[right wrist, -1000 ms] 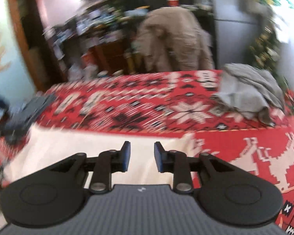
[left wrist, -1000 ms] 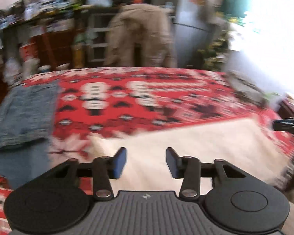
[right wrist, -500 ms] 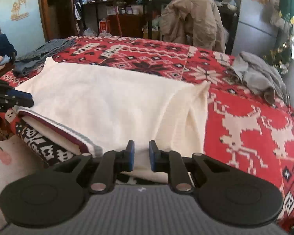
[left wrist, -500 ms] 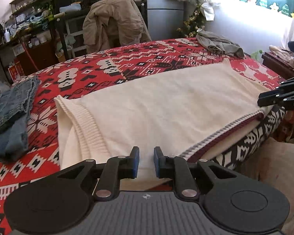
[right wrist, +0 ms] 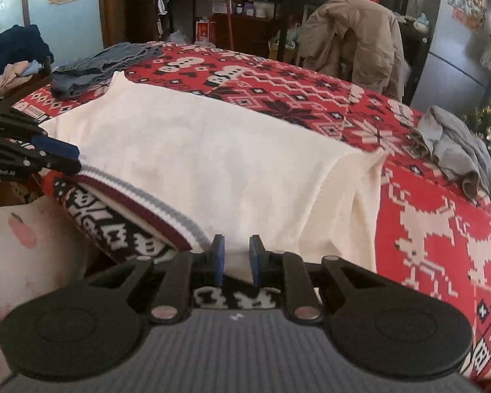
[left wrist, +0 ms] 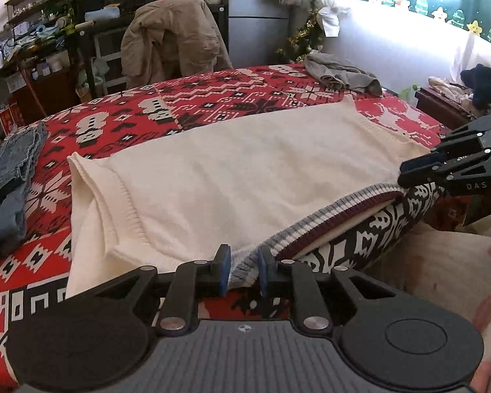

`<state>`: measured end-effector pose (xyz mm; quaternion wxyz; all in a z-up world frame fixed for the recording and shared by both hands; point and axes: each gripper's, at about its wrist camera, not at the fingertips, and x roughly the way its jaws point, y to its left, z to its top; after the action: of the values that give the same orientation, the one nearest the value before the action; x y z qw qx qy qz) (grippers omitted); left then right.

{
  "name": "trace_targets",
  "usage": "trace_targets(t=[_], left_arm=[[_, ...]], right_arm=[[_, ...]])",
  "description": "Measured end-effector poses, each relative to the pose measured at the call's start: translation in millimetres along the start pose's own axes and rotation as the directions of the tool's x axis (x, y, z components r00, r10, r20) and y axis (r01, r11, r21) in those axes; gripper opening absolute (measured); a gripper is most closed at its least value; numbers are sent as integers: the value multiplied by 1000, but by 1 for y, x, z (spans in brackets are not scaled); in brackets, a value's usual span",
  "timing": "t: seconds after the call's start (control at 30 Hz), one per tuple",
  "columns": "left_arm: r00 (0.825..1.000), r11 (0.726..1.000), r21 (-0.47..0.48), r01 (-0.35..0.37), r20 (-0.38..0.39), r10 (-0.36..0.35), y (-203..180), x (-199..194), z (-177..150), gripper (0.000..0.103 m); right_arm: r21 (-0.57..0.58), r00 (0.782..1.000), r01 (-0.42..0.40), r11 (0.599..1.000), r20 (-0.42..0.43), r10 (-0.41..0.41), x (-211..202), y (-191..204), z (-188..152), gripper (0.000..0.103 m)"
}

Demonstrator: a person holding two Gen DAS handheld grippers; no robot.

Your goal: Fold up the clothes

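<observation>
A cream knit sweater [left wrist: 239, 170] lies spread flat on a red patterned bed cover [left wrist: 212, 98], its striped grey and maroon hem [left wrist: 327, 219] along the near bed edge. My left gripper [left wrist: 242, 270] is shut on the hem at its left end. My right gripper [right wrist: 235, 262] is shut on the sweater [right wrist: 212, 163] near the hem's right end [right wrist: 154, 209]. Each gripper shows in the other's view, the right [left wrist: 442, 167] at the right edge and the left [right wrist: 42, 157] at the left edge.
Folded blue jeans [left wrist: 6, 177] lie at the bed's left side. A crumpled grey garment [left wrist: 340, 75] lies at the far right corner. A chair with a tan jacket [left wrist: 170, 36] stands behind the bed, with cluttered shelves [left wrist: 32, 32] beyond.
Both grippers dropped from above the bed to the near edge and closed on the sweater's hem. The sweater now lies spread flat.
</observation>
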<state>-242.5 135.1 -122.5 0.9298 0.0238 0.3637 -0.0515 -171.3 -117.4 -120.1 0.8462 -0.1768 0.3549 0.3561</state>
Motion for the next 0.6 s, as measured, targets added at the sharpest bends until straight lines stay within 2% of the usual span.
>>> trace_targets(t=[0.13, 0.23, 0.3, 0.37, 0.43, 0.47, 0.5, 0.57, 0.6], left_arm=[[1000, 1000, 0, -1, 20, 1, -3, -6, 5, 19], [998, 1000, -13, 11, 55, -11, -4, -12, 11, 27], [998, 1000, -28, 7, 57, -6, -3, -8, 17, 28], [998, 999, -44, 2, 57, 0, -1, -4, 23, 28], [999, 998, -64, 6, 54, -3, 2, 1, 30, 36], [999, 997, -78, 15, 51, -11, 4, 3, 35, 46], [999, 996, -87, 19, 50, -14, 5, 5, 40, 53], [999, 995, -94, 16, 47, -12, 6, 10, 48, 63], [999, 995, -97, 9, 45, -4, 6, 12, 51, 67]], right_arm=[[5, 1000, 6, 1000, -6, -6, -6, -1, -3, 17], [-2, 1000, 6, 1000, 29, -6, -14, 3, 1, 18], [-4, 999, 8, 1000, 52, -8, -16, 6, 7, 20], [-2, 997, 11, 1000, 70, -11, -15, 8, 17, 31], [17, 996, 2, 1000, 90, -4, -13, 9, 27, 40], [29, 995, -7, 1000, 97, 4, -11, 9, 32, 44], [39, 995, -14, 999, 97, 10, -7, 9, 37, 53], [53, 996, -18, 998, 91, 13, -1, 8, 47, 66], [57, 996, -17, 998, 88, 12, 2, 8, 50, 78]])
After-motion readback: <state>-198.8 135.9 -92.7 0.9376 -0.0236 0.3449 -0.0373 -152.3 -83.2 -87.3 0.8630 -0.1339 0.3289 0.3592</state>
